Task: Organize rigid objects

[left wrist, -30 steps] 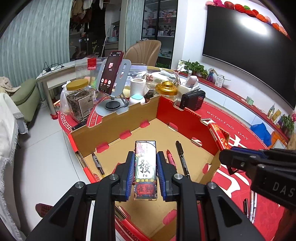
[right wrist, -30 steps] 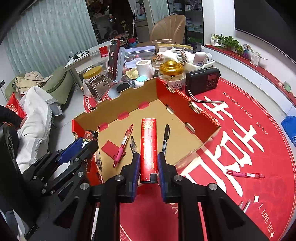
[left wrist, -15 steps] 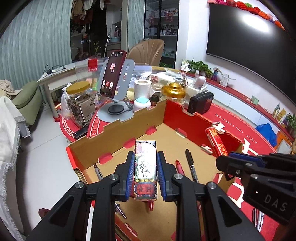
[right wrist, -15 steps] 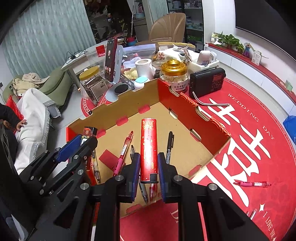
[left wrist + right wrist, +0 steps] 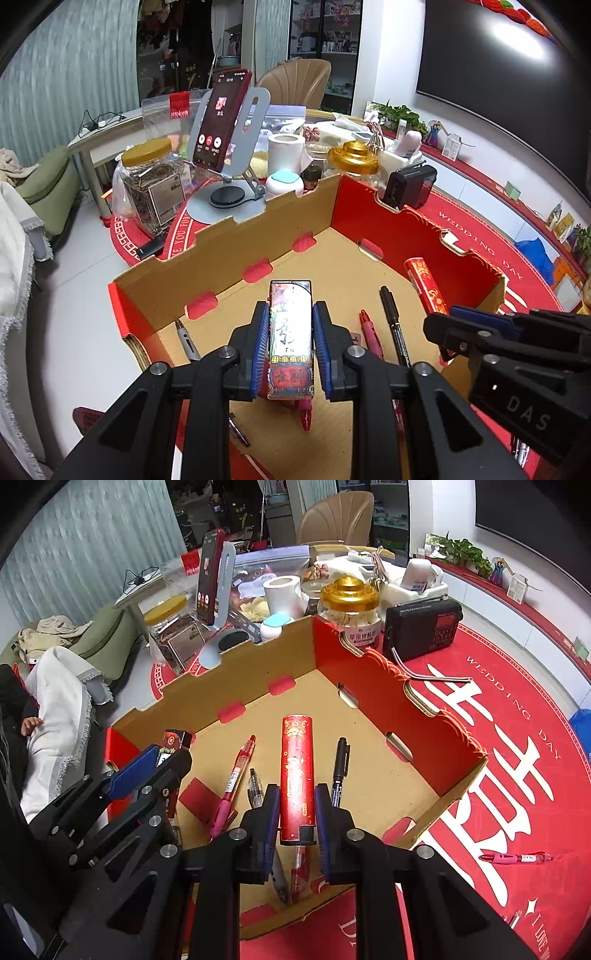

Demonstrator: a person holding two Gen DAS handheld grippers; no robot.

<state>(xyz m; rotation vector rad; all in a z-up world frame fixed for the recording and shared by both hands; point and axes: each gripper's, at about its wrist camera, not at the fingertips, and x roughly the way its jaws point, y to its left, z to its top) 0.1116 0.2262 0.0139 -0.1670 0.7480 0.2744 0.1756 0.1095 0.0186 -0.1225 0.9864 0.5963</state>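
Left wrist view: left gripper [image 5: 291, 343], blue pads pressed on both long sides of a printed card box [image 5: 291, 332], held above the floor of the open cardboard box [image 5: 229, 251]. On the floor beneath: black marker [image 5: 393, 325] and pink pen [image 5: 370, 334] towards the right wall, grey pen [image 5: 184, 339] by the near-left corner, red pen tip [image 5: 306, 417] under the held item. Right gripper [image 5: 491, 332] enters at the right edge, its red cylinder [image 5: 424, 284] lying along the box's red right wall. Beyond the far wall, on the table: phone [image 5: 221, 118] on a grey stand, gold-lidded jar [image 5: 153, 184], paper roll [image 5: 284, 151], black radio [image 5: 410, 186].

Right wrist view: right gripper [image 5: 295, 814], pads pinching the red cylinder [image 5: 295, 768] at its near end, the tube pointing towards the far wall over the box [image 5: 436, 734] interior. Either side of it on the floor: red pen [image 5: 236, 771], clear pen [image 5: 255, 786], black marker [image 5: 340, 771], red card [image 5: 201, 795]. Left gripper [image 5: 155, 760] at the left edge, card box just visible between its fingers. Loose pink pen [image 5: 517, 857] on the red tablecloth [image 5: 517, 775], outside the box, near the table's right edge. A person's hand shows at the far left.
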